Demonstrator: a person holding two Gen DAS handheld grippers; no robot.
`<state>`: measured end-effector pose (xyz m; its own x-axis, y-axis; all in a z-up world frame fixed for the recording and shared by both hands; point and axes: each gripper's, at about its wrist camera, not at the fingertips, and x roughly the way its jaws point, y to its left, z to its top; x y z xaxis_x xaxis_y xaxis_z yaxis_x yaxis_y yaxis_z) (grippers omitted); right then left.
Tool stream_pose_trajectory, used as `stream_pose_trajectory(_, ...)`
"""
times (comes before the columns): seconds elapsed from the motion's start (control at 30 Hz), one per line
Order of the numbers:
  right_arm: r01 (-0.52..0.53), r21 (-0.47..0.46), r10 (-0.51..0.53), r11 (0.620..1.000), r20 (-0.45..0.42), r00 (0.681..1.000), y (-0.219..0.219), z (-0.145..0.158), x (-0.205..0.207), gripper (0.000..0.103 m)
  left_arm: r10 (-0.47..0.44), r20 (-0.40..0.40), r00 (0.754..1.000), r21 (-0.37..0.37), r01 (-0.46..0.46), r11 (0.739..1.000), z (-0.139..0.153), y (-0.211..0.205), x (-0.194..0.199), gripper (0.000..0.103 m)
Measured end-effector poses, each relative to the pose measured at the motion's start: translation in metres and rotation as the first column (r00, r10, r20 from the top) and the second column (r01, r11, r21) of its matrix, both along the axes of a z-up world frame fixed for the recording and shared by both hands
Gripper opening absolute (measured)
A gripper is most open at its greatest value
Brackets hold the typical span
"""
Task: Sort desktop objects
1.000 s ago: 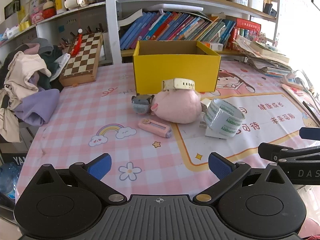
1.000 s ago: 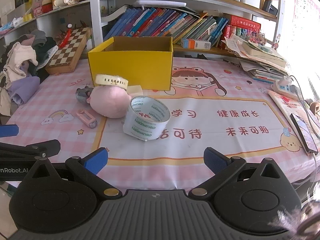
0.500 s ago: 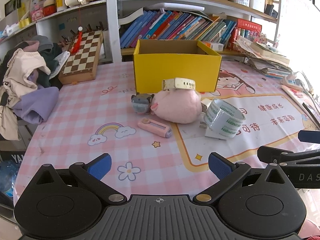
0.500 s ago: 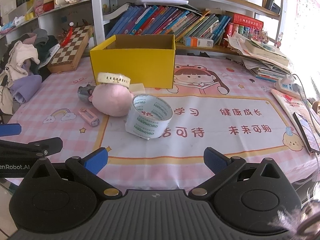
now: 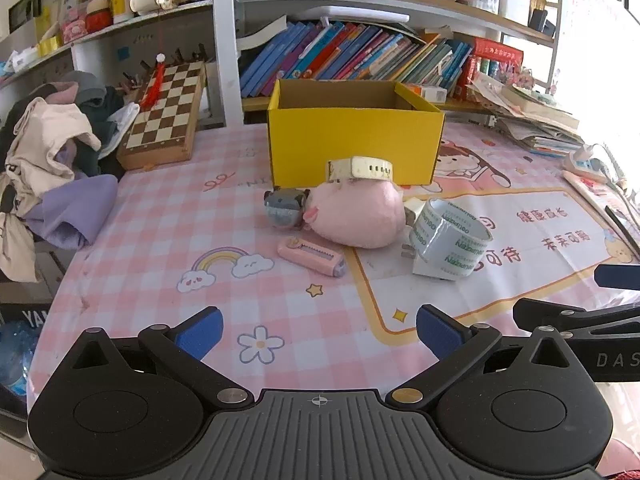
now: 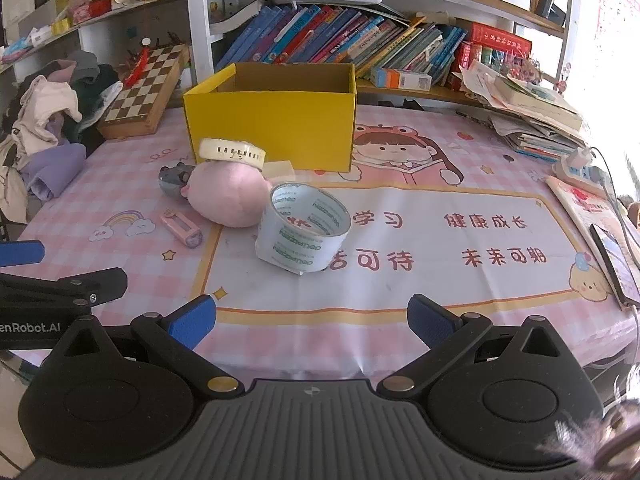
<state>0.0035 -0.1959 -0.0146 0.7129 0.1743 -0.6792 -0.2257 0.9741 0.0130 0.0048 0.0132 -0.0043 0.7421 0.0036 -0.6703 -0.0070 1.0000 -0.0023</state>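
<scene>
Both the left gripper (image 5: 318, 330) and the right gripper (image 6: 311, 318) hover empty over the near edge of the surface (image 6: 440, 300) with jaws spread wide, while the things to sort sit bunched just in front of the open yellow box (image 6: 272, 128): a tape roll (image 6: 304, 228) leaning by a pink plush toy (image 6: 228, 194) that carries a cream band (image 6: 232, 152) on top, with a grey toy (image 5: 282, 208) and a pink cutter (image 5: 312, 256) to the left. The likely trouble is the crowding, since reaching for the tape could nudge the plush and tip the band off, and the tilted roll may roll away if pinched off-centre. Open room lies on the right half of the mat, though the phone (image 6: 612, 260) and stacked papers (image 6: 532, 120) line the right edge.
</scene>
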Motion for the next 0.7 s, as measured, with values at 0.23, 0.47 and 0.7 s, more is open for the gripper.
stream_pose_trajectory(0.23, 0.011, -0.002, -0.011, 1.000, 0.000, 1.000, 0.0007, 0.0010, 0.0013, 0.103, -0.012, 0.008, 1.000, -0.001, 0.012, 1.000, 0.0015, 0.0008, 0.0000, 0.103)
stream_pose_trajectory(0.47, 0.007, -0.007, -0.007, 1.000, 0.001, 1.000, 0.0044, 0.0012, 0.0011, 0.103, -0.010, 0.009, 1.000, -0.012, 0.010, 1.000, 0.0012, 0.0045, -0.0019, 0.103)
stream_pose_trajectory(0.7, -0.004, -0.001, 0.004, 1.000, 0.004, 1.000, 0.0082, 0.0012, 0.0012, 0.102, -0.005, 0.004, 1.000, -0.015, 0.006, 1.000, 0.0009, 0.0087, -0.0026, 0.103)
